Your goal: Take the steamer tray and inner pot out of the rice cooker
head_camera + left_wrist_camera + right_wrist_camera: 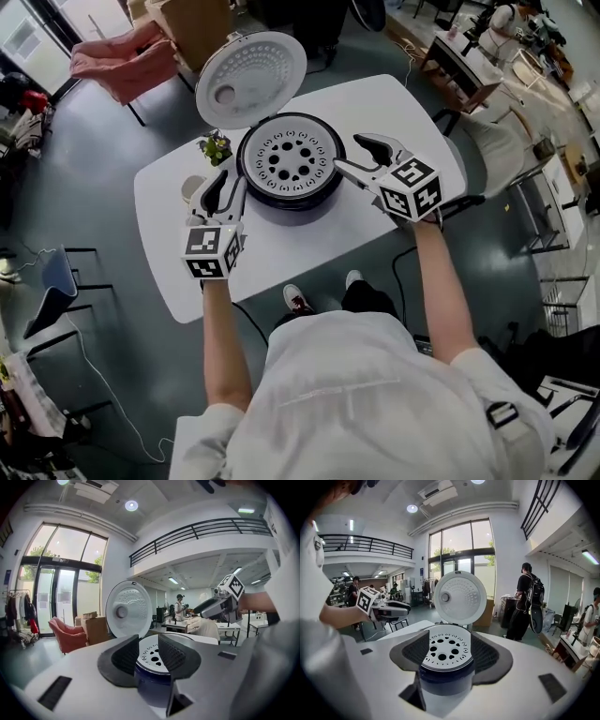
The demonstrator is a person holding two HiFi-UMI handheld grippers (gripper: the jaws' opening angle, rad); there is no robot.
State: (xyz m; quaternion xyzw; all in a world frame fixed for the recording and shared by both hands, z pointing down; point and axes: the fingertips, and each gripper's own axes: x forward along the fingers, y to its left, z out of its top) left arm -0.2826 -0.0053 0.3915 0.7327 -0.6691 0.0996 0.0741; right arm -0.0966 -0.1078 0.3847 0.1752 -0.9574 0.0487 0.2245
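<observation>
White steamer tray (292, 159) between both tongs (232, 183) (361, 156)

Above the steamer tray (291, 155) the way down is open, but the raised lid (251, 80) stands like a wall at the rice cooker's (292, 200) 11 to 12 o'clock. A small plant (216, 147) crowds the flank at 9 to 10 o'clock, just past the left gripper (232, 178) at 8, its jaws apart. From 1 round to 6 o'clock bare table (375, 103) lies free, save the wide-spread right gripper (349, 153) at 3.
</observation>
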